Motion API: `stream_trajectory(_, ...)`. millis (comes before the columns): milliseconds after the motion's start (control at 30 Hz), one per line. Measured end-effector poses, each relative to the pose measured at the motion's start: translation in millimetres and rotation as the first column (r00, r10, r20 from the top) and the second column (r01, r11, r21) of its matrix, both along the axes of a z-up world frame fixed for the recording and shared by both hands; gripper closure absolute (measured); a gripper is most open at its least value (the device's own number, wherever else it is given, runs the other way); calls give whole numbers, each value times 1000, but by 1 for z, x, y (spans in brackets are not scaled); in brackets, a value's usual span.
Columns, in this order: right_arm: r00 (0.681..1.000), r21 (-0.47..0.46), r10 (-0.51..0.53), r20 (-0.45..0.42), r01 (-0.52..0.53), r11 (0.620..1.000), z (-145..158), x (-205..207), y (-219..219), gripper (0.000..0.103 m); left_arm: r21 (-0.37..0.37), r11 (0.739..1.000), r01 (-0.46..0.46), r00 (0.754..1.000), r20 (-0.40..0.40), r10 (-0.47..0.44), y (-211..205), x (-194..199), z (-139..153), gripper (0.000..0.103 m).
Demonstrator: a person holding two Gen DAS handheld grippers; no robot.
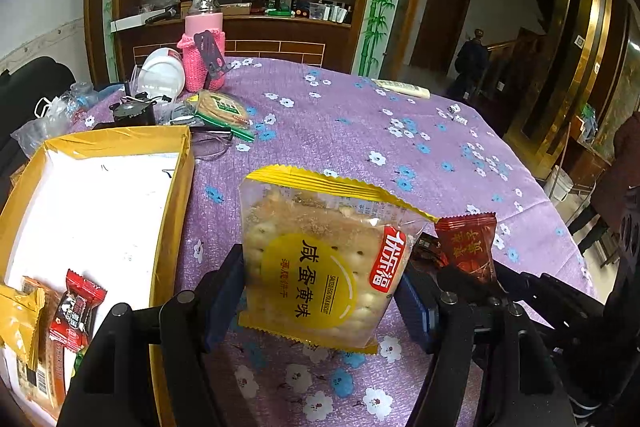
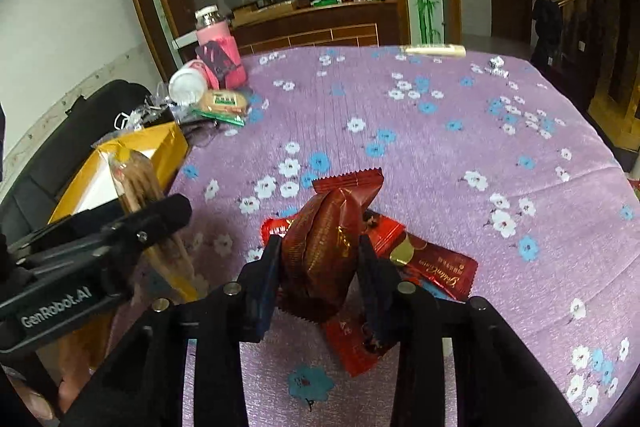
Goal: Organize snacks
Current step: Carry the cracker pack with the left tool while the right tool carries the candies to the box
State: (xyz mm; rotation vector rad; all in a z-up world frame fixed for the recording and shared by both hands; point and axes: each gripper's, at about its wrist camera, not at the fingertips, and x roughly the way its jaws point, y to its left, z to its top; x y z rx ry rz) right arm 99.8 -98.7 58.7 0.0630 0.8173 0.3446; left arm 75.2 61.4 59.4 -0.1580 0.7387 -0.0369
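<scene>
Holding a snack in each hand, I have the left gripper (image 1: 320, 291) with jaws closed on the egg-yolk cracker pack (image 1: 320, 263), lifted upright above the purple surface (image 1: 360, 131). The right gripper (image 2: 318, 267) pinches a dark red candy wrapper (image 2: 324, 247) over more red packets (image 2: 432, 267). The yellow box (image 1: 176, 195) lies to the left — just beside the left jaws, so that hand is nearer.
</scene>
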Motion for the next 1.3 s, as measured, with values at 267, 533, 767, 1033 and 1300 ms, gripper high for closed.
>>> stream_trajectory(267,998,4,-20,67,20,1000,8,-2,-2,68,-23,1000,-20,999,41,21,6,-5,13,30)
stream_trajectory(533,994,6,-73,84,72,997,22,-9,6,68,-77,997,-21,992,125,31,28,-35,45,30)
stream_trajectory(767,999,88,45,30,-48,995,30,-37,54,68,-110,990,-84,987,125,97,85,-69,46,30)
stream_trajectory(1033,972,49,228,58,-230,972,38,-69,138,68,-101,958,-268,960,54,275,163,-63,23,30)
stream_trajectory(1300,943,4,331,28,-331,943,27,-73,192,68,-103,942,-318,947,10,321,184,-56,1,30)
